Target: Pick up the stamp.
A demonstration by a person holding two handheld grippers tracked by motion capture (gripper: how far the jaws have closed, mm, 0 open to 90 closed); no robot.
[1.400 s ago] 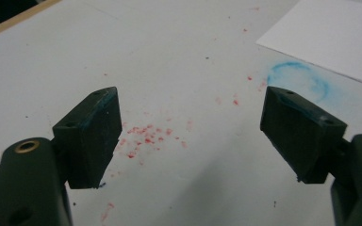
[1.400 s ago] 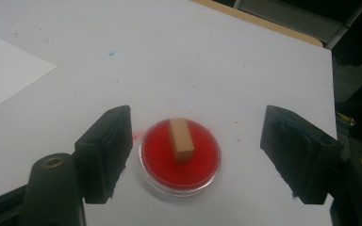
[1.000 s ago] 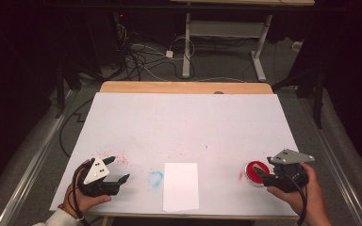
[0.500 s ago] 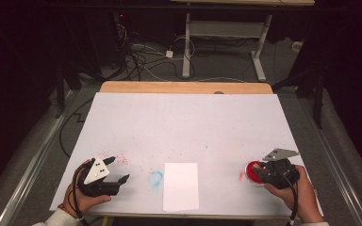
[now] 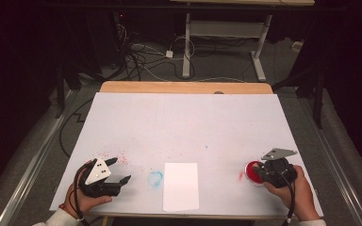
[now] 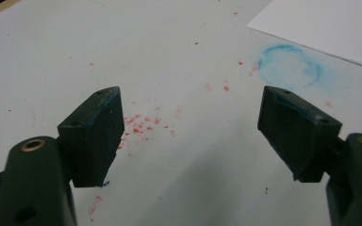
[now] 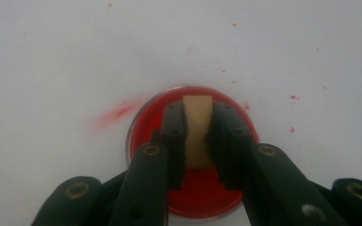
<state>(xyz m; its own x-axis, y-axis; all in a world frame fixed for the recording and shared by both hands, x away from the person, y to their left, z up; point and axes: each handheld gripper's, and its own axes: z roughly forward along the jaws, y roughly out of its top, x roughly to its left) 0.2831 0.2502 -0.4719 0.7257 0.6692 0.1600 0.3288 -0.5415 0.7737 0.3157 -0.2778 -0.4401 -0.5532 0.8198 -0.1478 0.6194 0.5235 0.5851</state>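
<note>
A small tan block (image 7: 198, 129), likely a stamp handle, is clamped between the jaws of the right gripper (image 7: 198, 136), which have just been closing on it. It is held upright over the red ink dish (image 7: 146, 127), presumably so its face is inked. The dish sits well to the right of the white paper (image 5: 181, 186) on the counter (image 5: 188, 122). Left of the paper, the left gripper (image 6: 188, 127) is kept spread and empty, apparently waiting.

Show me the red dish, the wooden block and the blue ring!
red dish (image 7: 146, 122), right gripper view, red inside, left part.
wooden block (image 7: 197, 127), right gripper view, its face.
blue ring (image 6: 290, 66), left gripper view, mark's middle.
</note>
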